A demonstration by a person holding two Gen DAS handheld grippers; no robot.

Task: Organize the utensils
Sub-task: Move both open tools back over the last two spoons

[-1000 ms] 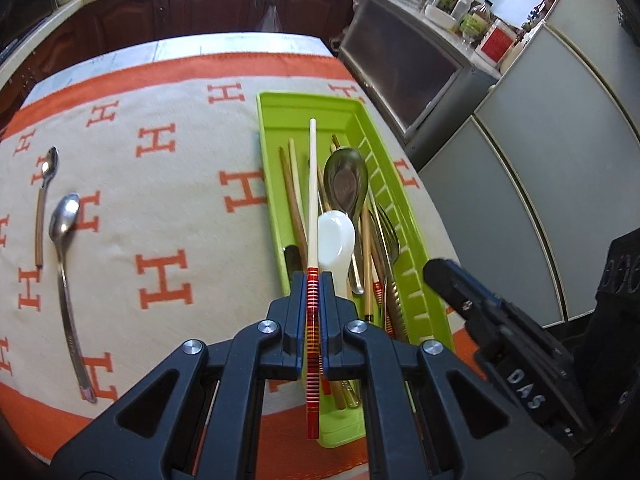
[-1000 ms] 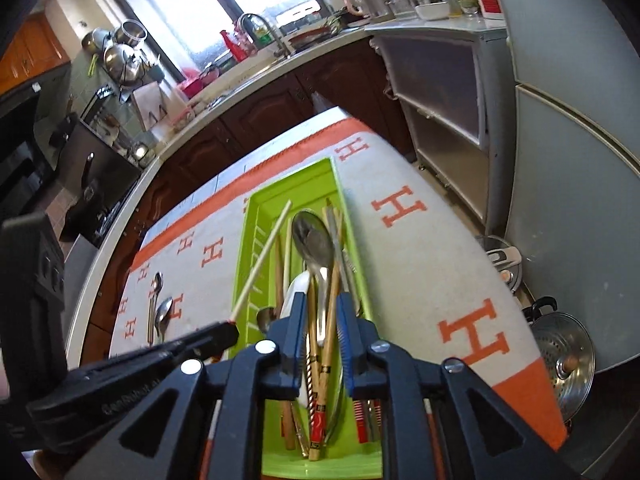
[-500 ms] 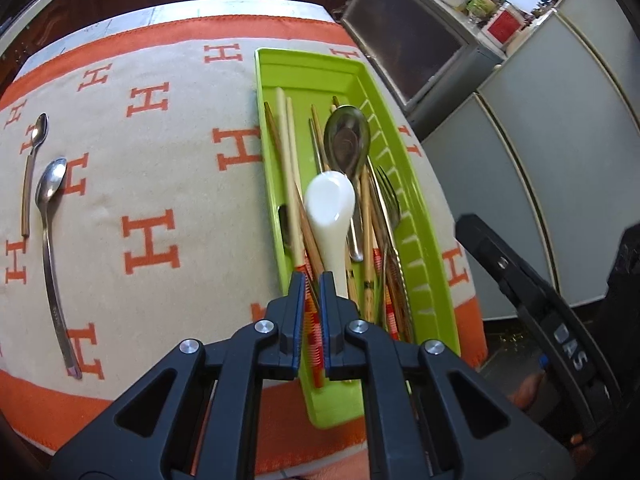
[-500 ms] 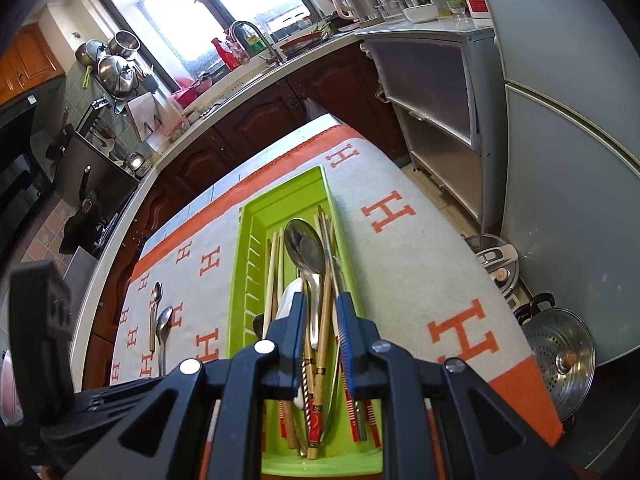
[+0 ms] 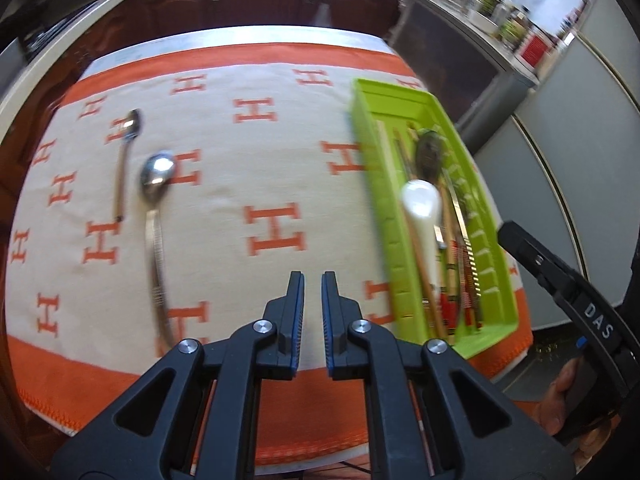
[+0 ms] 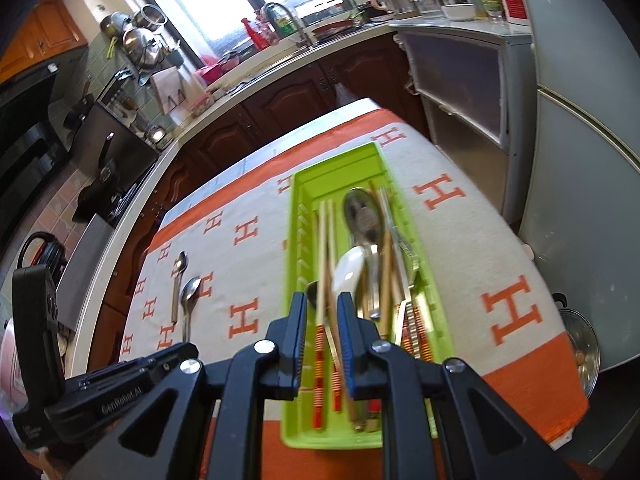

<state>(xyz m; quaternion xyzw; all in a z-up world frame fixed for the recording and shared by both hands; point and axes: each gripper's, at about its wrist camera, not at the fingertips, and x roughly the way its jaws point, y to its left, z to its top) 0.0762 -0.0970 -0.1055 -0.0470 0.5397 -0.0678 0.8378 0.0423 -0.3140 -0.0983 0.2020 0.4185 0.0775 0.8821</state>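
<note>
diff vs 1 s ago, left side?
Left gripper let go of the red-banded chopstick, now lying in the green tray; jaws slightly apart, empty, swung left over the cloth. Both spoons on the cloth and right gripper unchanged.

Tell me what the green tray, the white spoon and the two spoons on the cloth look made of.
Green tray: likely plastic, uniform lime colour, moulded ribs.
White spoon: ceramic or plastic, glossy glare.
Larger spoon: polished metal, mirror-like bowl.
Smaller spoon: metal bowl; brownish handle, perhaps wood.
</note>
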